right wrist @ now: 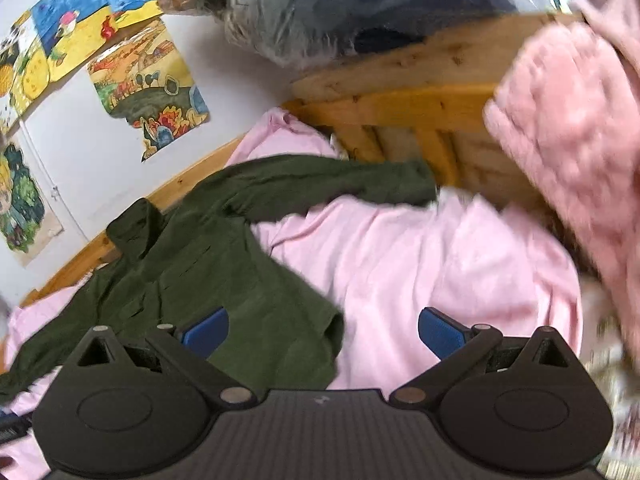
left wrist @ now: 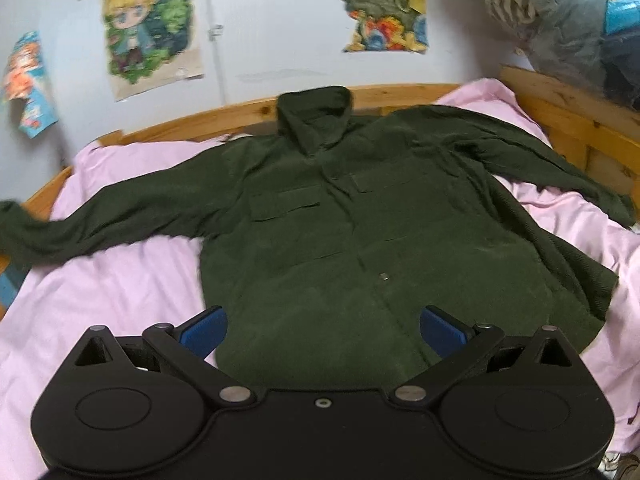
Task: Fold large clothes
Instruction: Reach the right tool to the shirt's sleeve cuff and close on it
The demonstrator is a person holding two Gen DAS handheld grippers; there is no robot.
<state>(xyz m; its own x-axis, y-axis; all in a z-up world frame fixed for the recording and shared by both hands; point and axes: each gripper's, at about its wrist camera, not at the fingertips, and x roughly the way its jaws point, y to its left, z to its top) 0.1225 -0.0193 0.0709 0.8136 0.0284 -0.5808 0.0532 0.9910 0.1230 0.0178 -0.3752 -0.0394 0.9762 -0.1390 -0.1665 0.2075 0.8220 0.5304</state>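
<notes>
The left gripper [left wrist: 323,330] and right gripper [right wrist: 323,330] are both hanging spread wide, holding nothing. The green shirt [left wrist: 360,232] is lying flat, front up, on the pink sheet [left wrist: 120,280], sleeves out. It's looking soft and floppy (probably light), so pinching a cuff or hem corner seems best. A plastic bag [left wrist: 580,20] is sitting beyond, stuffed with clothes.

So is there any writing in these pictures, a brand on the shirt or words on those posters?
No text can be read in either view.
Green shirt: no label, brand or print shows, only pockets and a plain button.
Wall posters: cartoon pictures only; any lettering is too blurred to make out.
Left gripper and right gripper: no markings visible.
</notes>
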